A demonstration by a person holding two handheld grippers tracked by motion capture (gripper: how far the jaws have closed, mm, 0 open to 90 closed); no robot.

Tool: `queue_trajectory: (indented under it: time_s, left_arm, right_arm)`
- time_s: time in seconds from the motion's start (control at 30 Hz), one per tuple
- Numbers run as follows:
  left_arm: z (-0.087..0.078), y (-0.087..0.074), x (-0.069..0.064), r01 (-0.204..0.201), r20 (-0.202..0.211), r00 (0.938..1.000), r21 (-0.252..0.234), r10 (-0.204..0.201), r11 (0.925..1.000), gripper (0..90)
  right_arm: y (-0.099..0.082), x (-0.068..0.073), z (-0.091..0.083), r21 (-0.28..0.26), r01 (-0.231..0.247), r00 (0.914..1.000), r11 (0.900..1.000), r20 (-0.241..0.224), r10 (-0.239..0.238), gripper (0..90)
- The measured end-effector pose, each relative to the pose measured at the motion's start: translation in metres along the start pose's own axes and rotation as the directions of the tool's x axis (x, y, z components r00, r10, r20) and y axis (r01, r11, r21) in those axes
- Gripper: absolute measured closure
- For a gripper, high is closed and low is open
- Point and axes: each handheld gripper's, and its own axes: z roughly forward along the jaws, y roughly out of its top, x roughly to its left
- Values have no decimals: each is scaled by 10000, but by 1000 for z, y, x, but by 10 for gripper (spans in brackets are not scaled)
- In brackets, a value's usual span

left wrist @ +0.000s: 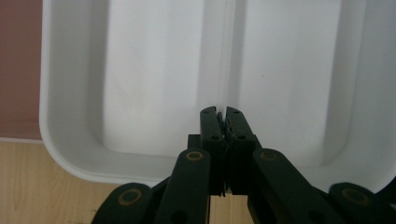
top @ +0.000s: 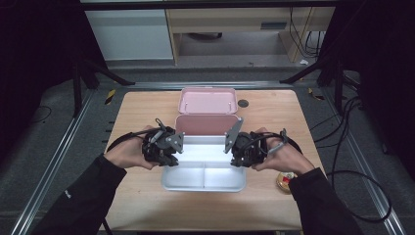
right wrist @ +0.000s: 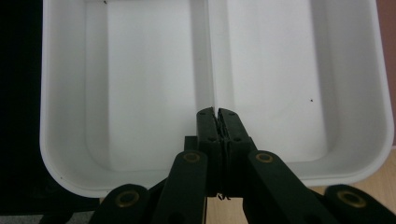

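Observation:
A white box (top: 203,178) with two empty compartments lies at the table's middle. Behind it sits a pink box (top: 208,125), and farther back a pink lid (top: 208,100). My left gripper (top: 176,147) hangs over the white box's left edge and my right gripper (top: 231,147) over its right edge, pointing at each other. In the left gripper view the left gripper (left wrist: 222,114) is shut with nothing in it, above the white box (left wrist: 140,84) near its divider. In the right gripper view the right gripper (right wrist: 217,114) is likewise shut and empty over the white box (right wrist: 140,84).
A small black disc (top: 243,103) lies on the wooden table (top: 142,112) beside the pink lid. A small round yellow and red object (top: 285,181) rests near the right forearm. Black frame legs and cables stand on the floor on both sides.

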Motion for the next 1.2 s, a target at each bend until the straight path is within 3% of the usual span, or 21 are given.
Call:
queue_trajectory:
  time_s: [0.07, 0.2, 0.3, 0.43, 0.63, 0.67, 0.87, 1.1, 1.2]
  left_arm:
    - [2, 0, -10, -42, 46, 10000, 89, 42, 10000, 879]
    - [8, -2, -22, -65, 112, 9999, 151, 64, 9999, 882]
    - [22, -5, -36, -6, 281, 9996, 125, 2, 9999, 886]
    - [40, -10, -45, 102, 576, 9983, 14, -103, 9999, 888]
    - [73, -17, -47, 219, 954, 9952, -59, -213, 9997, 888]
    - [73, -17, -47, 219, 954, 9952, -59, -213, 9997, 888]
    - [114, -21, -40, 417, 943, 9946, 78, -422, 9991, 885]
    - [138, -23, -38, 478, 954, 9942, 258, -501, 9985, 884]
    - [141, -23, -39, 504, 941, 9942, 240, -524, 9984, 882]
  right_arm:
    - [-1, 14, 4, 23, 2, 10000, 10000, -53, -2, 893]
    - [-5, 25, 11, 16, 48, 9999, 10000, -120, -47, 893]
    - [-12, 36, 25, -123, 11, 9996, 9999, -294, -14, 889]
    - [-22, 45, 42, -149, -100, 9983, 9998, -576, 91, 888]
    - [-36, 51, 71, -19, -323, 9955, 9995, -892, 320, 886]
    - [-36, 51, 71, -19, -323, 9955, 9995, -892, 320, 886]
    - [-52, 44, 105, 346, -606, 9934, 9976, -950, 636, 877]
    - [-61, 41, 128, 473, -776, 9931, 9959, -840, 814, 867]
    - [-64, 42, 134, 564, -836, 9929, 9949, -802, 880, 863]
